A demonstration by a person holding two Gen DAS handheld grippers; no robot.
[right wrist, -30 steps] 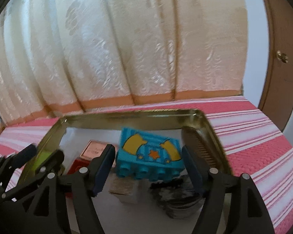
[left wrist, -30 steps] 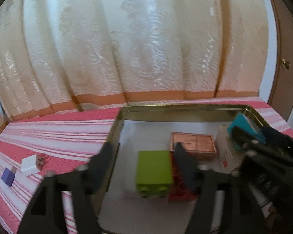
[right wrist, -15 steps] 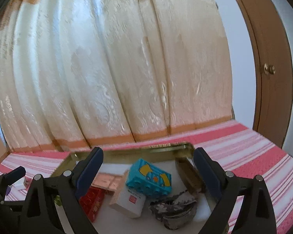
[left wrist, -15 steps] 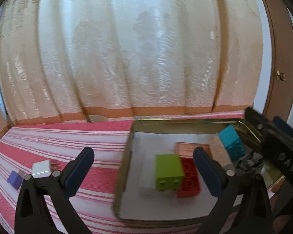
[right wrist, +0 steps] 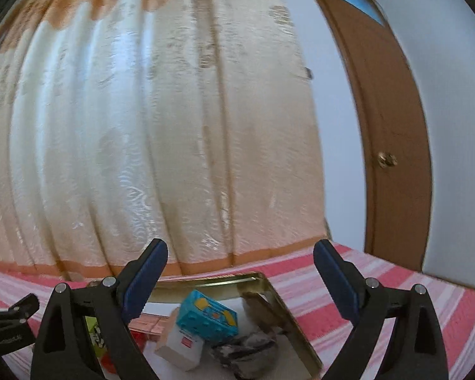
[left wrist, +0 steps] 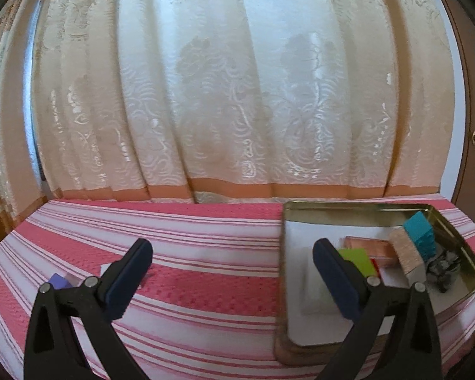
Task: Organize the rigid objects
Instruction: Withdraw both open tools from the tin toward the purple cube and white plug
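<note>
Both grippers backed off the tray (left wrist: pixel 357 208) on striped cloth (left wrist: pixel 205 253).

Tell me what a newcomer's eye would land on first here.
First the cream curtain that fills the background, above the red-striped cloth. Then the gold tray at the right of the left wrist view, with a teal brick lying on a white box. Both grippers stand open, empty.
</note>
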